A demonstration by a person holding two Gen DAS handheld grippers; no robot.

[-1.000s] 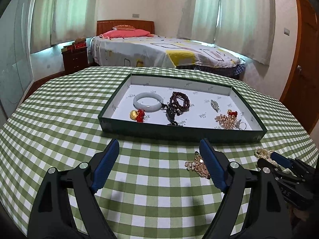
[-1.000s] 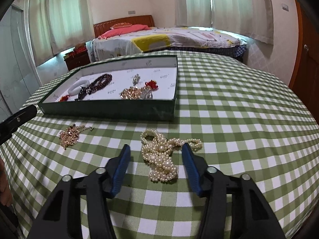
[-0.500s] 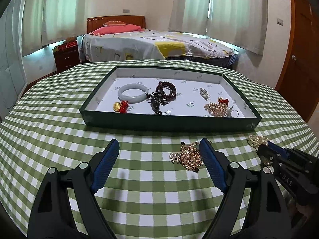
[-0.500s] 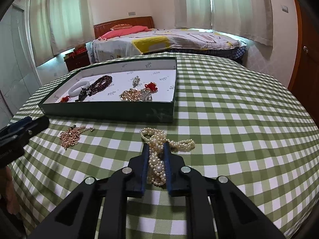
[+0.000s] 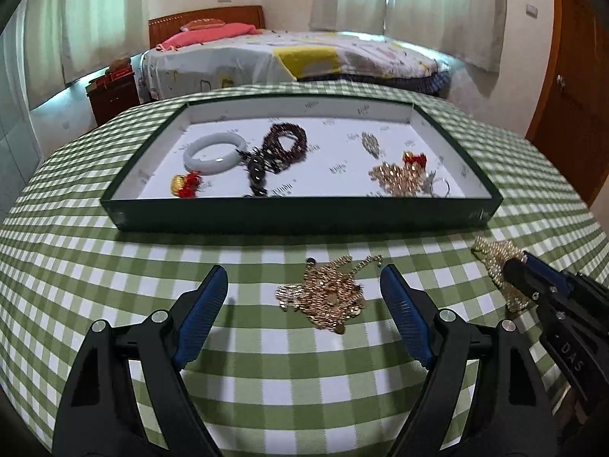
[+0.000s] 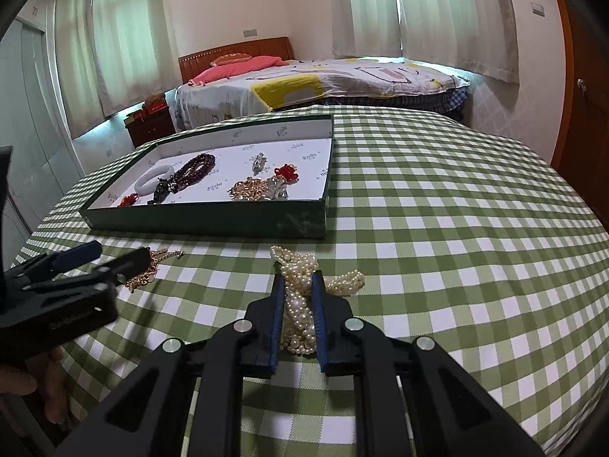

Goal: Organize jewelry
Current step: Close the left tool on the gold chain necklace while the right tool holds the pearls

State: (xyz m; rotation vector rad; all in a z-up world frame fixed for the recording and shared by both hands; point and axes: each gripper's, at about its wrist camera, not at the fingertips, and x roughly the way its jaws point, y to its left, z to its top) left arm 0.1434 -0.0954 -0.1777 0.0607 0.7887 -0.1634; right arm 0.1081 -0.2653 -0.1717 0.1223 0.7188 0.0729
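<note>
A dark green tray [image 5: 304,221] with a white floor holds a white bangle [image 5: 213,152], dark beads [image 5: 281,144], a gold-red charm [image 5: 184,184] and gold pieces [image 5: 396,177]. A gold chain necklace [image 5: 327,293] lies on the checked cloth in front of the tray, between the open fingers of my left gripper [image 5: 304,278]. My right gripper [image 6: 298,285] is shut on a pearl necklace [image 6: 300,304] that rests on the cloth; it also shows in the left wrist view [image 5: 495,259].
The round table has a green-white checked cloth [image 6: 456,228]. The tray [image 6: 213,222] stands toward the far side. Behind the table are a bed [image 6: 323,80], a nightstand [image 5: 114,95] and a wooden door [image 5: 571,95] on the right.
My right gripper has closed on the pearl necklace. My left gripper has moved right and forward, so the gold necklace now lies between its open fingers.
</note>
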